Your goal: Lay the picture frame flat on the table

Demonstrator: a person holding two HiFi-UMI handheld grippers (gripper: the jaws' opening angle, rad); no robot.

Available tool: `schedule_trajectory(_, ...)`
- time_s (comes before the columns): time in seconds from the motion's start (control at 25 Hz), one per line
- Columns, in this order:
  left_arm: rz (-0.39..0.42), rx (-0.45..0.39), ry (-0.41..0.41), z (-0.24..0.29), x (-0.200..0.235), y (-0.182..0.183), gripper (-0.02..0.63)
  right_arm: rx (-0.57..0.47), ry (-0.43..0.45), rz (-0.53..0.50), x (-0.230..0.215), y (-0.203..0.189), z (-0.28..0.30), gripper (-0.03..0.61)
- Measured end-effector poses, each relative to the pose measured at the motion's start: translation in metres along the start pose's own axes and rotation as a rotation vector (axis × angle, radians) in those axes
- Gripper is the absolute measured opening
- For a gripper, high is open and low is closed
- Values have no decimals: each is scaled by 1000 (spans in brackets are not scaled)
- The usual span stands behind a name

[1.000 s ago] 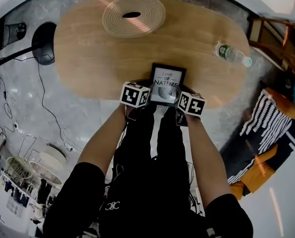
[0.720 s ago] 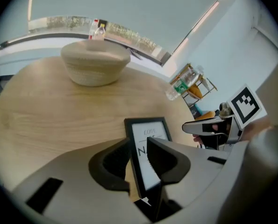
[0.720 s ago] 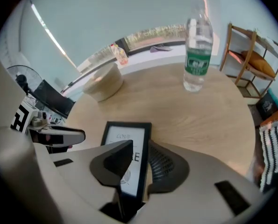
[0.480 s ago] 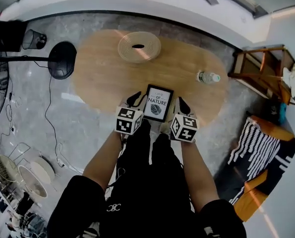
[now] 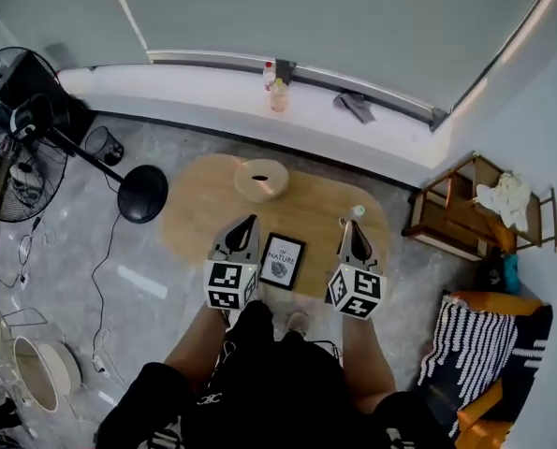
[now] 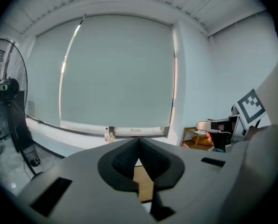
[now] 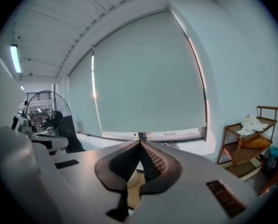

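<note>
The picture frame (image 5: pixel 282 260) is lying flat on the tabletop (image 5: pixel 198 227), so the left gripper (image 5: pixel 249 221) and right gripper (image 5: pixel 354 225) are being held clear, jaws closed and empty, the task apparently being finished.

frame (image 5: pixel 283 260) on table (image 5: pixel 198 223), coil (image 5: pixel 261 180) behind it

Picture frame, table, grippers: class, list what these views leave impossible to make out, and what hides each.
Picture frame: head view, too small to read its fine print; in both gripper views, hidden behind each gripper's own body.
Bottle: head view, tiny, mostly covered by the right gripper.
Windowsill items: head view, too small to identify.
</note>
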State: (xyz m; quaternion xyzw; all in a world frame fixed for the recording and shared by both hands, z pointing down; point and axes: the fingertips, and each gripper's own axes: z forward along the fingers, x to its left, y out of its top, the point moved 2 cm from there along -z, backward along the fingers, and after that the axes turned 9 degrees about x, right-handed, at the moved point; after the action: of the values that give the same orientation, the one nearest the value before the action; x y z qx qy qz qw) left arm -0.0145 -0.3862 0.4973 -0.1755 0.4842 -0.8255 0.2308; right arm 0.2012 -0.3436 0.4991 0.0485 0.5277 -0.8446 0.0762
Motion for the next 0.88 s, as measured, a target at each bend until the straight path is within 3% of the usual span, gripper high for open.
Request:
schedule_trajectory(0.2,92,-88,43,-68,-34,47,20,-161,40,-50,7,68,-80,14)
schedule_trajectory(0.36,102,-143,77,-105,-50,82,20,-257,61,-110,19,103,-124,12)
schedule_trajectory(0.56,116,-193,86,-135,-63,101,20,-282,92,-115,33,107,-154,14)
schedule_trajectory(0.88,149,-199,71,-153,-84,96,20,-308,78,-133,32,102,-183,14)
